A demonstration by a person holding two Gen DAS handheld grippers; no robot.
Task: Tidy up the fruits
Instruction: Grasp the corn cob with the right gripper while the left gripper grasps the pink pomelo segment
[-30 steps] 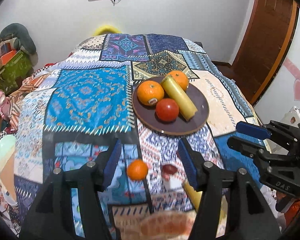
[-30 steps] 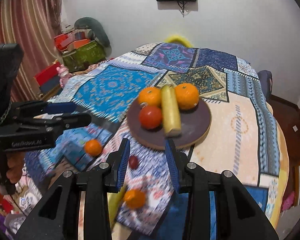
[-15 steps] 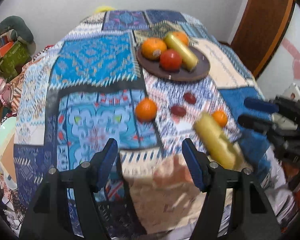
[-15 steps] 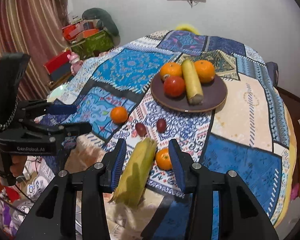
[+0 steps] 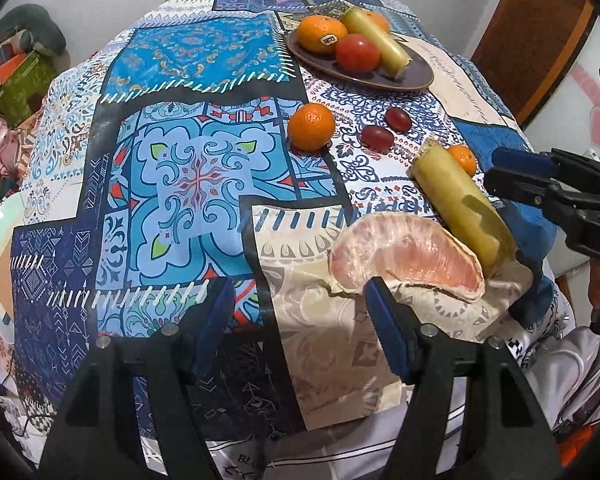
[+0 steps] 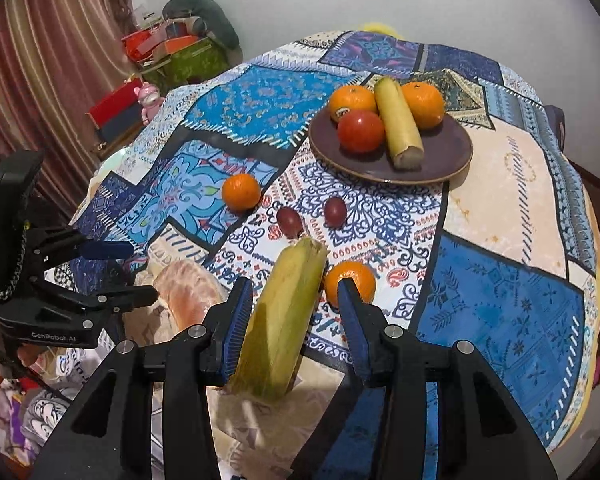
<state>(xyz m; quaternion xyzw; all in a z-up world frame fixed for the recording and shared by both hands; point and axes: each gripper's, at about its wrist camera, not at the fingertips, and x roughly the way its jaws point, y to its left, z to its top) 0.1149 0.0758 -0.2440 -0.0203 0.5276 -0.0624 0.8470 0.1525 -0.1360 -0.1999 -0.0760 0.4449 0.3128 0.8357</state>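
Both of my hands have come down toward the near edge of the tabletop (image 5: 204, 52) since a second ago, so the loose fruit that lay far ahead now sits close under me. Jaws of my left gripper (image 5: 296, 320) have just been opening; they stand apart with nothing between them, the right pad just in front of the pomelo segment (image 5: 412, 256) at the near edge. Jaws of my right gripper (image 6: 294, 316) have also just been widening; the corn cob (image 6: 284, 320) lies between them, but I see a gap on each side, so the pads are not pressing it. A small orange (image 6: 350, 282) lies just beside the cob's far end, partly behind my right pad. Two red grapes (image 6: 290, 220) lie further in, close together, and another orange (image 6: 241, 191) sits to their left. Beyond them stands the brown plate (image 6: 448, 160), carrying two oranges, a tomato (image 6: 360, 131) and a second corn cob (image 6: 398, 124).
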